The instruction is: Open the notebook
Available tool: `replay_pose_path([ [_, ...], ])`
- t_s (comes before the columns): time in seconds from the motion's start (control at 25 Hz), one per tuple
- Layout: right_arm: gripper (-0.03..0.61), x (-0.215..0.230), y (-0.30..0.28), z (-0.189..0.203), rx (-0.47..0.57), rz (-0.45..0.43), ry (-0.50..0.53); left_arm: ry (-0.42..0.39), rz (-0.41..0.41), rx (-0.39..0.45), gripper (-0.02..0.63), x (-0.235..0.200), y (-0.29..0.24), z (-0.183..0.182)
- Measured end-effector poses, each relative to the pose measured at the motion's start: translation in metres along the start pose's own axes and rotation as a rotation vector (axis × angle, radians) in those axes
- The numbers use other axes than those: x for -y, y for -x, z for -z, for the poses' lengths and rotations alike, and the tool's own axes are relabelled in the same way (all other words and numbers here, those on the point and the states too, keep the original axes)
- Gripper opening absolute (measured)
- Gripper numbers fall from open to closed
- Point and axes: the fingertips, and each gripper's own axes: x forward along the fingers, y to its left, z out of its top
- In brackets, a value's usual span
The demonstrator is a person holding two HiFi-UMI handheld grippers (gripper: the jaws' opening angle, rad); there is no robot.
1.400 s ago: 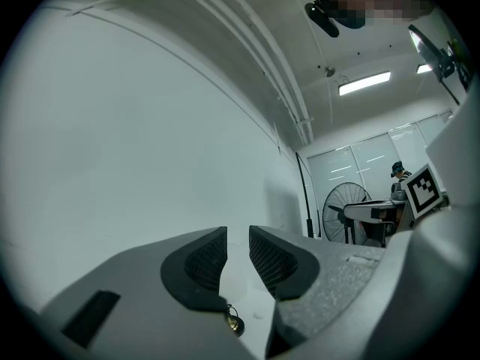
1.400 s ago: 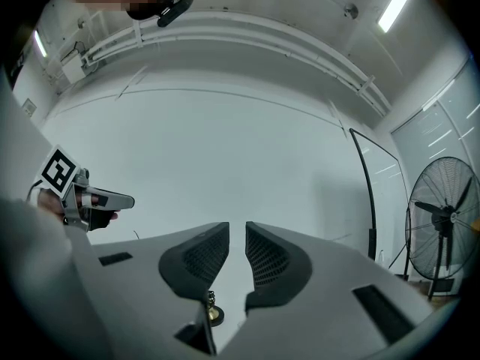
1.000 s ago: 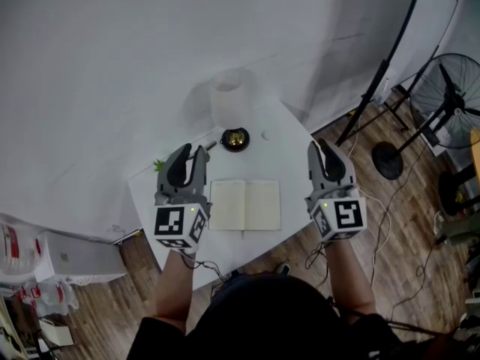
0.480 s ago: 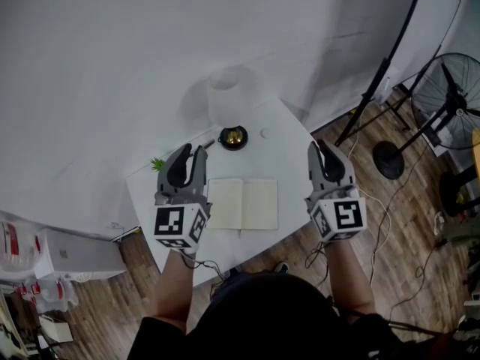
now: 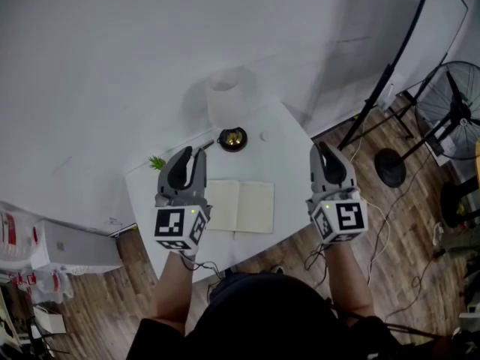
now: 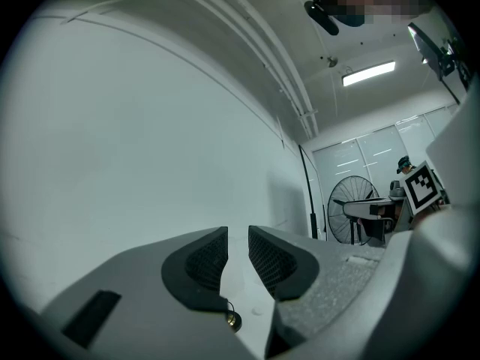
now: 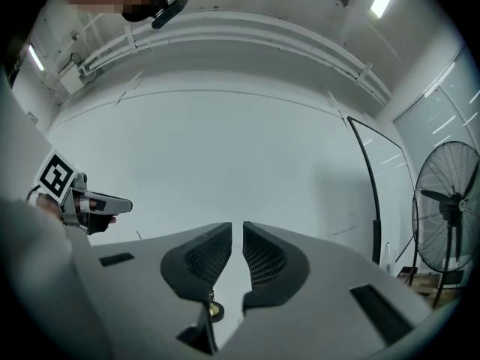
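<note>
An open cream-paged notebook [image 5: 240, 206] is recorded only in the head view, lying flat on the white tabletop [image 5: 285, 163] between the left gripper [image 5: 193, 154] and the right gripper [image 5: 324, 150], touched by neither. Beyond it a small dark bowl with gold contents [image 5: 233, 138] and a white cylinder [image 5: 227, 96] are noted. No notebook is shown in the gripper views, only a pale wall [image 7: 225, 141] and a standing floor fan [image 7: 450, 201]. The left jaws are held a narrow slit apart, nothing between them. The right jaws, just closing, are left at a slimmer slit, likewise empty. Each gripper's marker cube is caught in the other's view.
</note>
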Motion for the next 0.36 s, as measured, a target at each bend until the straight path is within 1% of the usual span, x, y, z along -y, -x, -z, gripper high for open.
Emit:
replay_pose_path([
  [0.36, 0.048, 0.012, 0.001, 0.003, 0.006, -0.033, 0.007, -0.002, -0.026, -0.001, 0.083, 0.015, -0.003, 0.003],
])
